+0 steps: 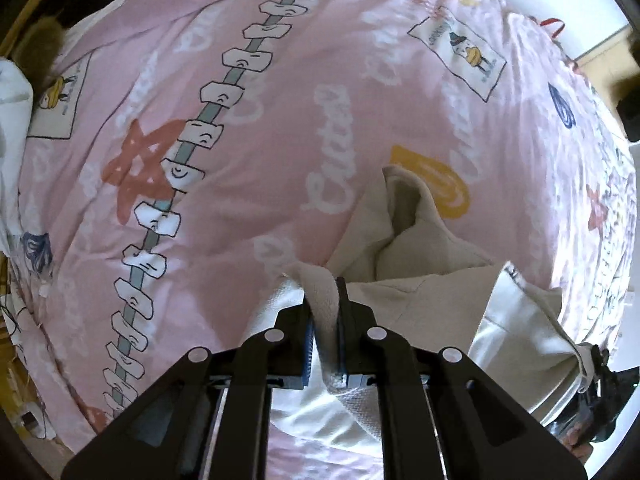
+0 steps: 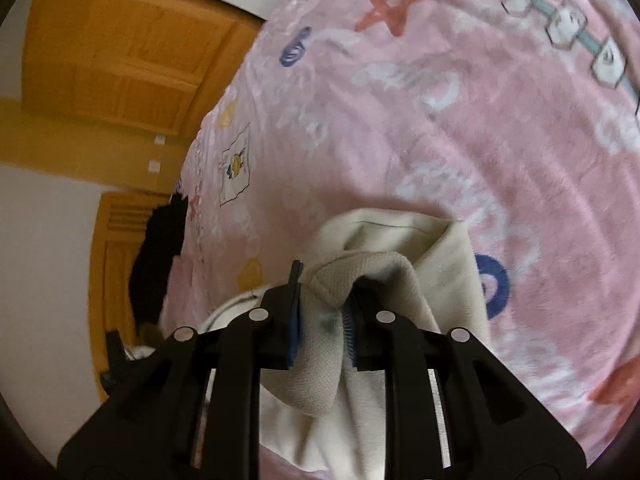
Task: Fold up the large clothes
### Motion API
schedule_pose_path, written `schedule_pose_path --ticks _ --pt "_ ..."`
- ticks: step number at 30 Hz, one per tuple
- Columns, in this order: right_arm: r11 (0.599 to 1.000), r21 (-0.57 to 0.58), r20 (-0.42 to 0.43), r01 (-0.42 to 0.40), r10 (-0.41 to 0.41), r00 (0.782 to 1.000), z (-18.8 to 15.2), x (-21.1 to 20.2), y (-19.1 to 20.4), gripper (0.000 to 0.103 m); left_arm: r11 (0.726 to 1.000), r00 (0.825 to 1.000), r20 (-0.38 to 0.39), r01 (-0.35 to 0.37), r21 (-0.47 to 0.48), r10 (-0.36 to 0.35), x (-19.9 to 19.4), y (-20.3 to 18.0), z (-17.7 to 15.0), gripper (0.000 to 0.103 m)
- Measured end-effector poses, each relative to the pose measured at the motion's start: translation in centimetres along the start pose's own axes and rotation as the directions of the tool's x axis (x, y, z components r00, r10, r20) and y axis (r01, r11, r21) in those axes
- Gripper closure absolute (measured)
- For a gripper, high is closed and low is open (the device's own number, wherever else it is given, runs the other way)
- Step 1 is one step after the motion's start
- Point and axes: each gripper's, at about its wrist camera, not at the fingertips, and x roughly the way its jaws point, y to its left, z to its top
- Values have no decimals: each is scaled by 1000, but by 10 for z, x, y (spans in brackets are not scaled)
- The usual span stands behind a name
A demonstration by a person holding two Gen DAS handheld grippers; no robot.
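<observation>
A cream-white garment [image 1: 424, 280] lies bunched on a pink patterned bedspread [image 1: 280, 120]. My left gripper [image 1: 325, 292] is shut on a thick ribbed edge of the garment, held a little above the bed. In the right wrist view my right gripper [image 2: 326, 284] is shut on another ribbed edge of the same cream garment [image 2: 400, 248], whose folds hang below and beyond the fingers over the bedspread [image 2: 440, 120]. The right gripper also shows at the lower right of the left wrist view [image 1: 596, 364], holding the cloth.
A white pillow [image 1: 12, 92] and a brown furry thing [image 1: 40, 56] lie at the bed's far left. Orange wooden cabinets [image 2: 112, 60] and a dark object [image 2: 160, 256] stand beyond the bed's left edge in the right wrist view.
</observation>
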Motion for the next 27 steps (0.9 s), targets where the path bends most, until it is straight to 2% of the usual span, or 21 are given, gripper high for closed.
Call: schedule_pose_path --ticks 3,6,8,11,12,13,14,16,18,21,24,27 --pt "999 26 -29 24 -23 999 8 5 -11 84 996 998 -28 55 -71 -57 -1 12 12 85" --pt "987 163 -74 -9 21 997 15 10 -42 84 994 999 -46 23 -106 -28 2 30 18 76" --pt "965 262 -96 -29 56 994 15 13 -62 82 994 999 -27 -44 -103 41 -1 42 22 64" --pt "949 306 -78 -72 100 992 16 7 -76 78 986 994 8 -112 -121 113 -8 64 27 61" --pt "948 308 -78 -83 112 991 18 5 -77 70 986 993 7 -117 -117 119 -9 68 27 61" --pt "942 318 -75 -104 134 988 19 1 -78 55 988 994 2 -112 -103 113 -9 70 26 61" --pt "936 326 -44 -136 158 986 22 -7 -77 50 991 994 -2 -107 -85 108 -8 68 24 61" --pt "939 300 2 -166 173 985 26 -22 -71 47 995 996 -2 -84 -52 84 -7 61 18 61" --pt "968 207 79 -146 132 988 28 -47 -55 43 998 998 -5 -56 -24 56 -4 48 6 60" --pt "979 116 179 -167 145 973 19 -78 -37 37 999 999 -32 32 20 -31 1 21 -19 59" --pt "975 67 166 -213 200 966 -14 -95 -25 36 984 995 -52 97 153 -90 7 -22 -60 57" --pt "987 -35 77 -156 158 984 -64 -92 -15 36 963 992 -60 124 240 -113 16 -53 -90 57"
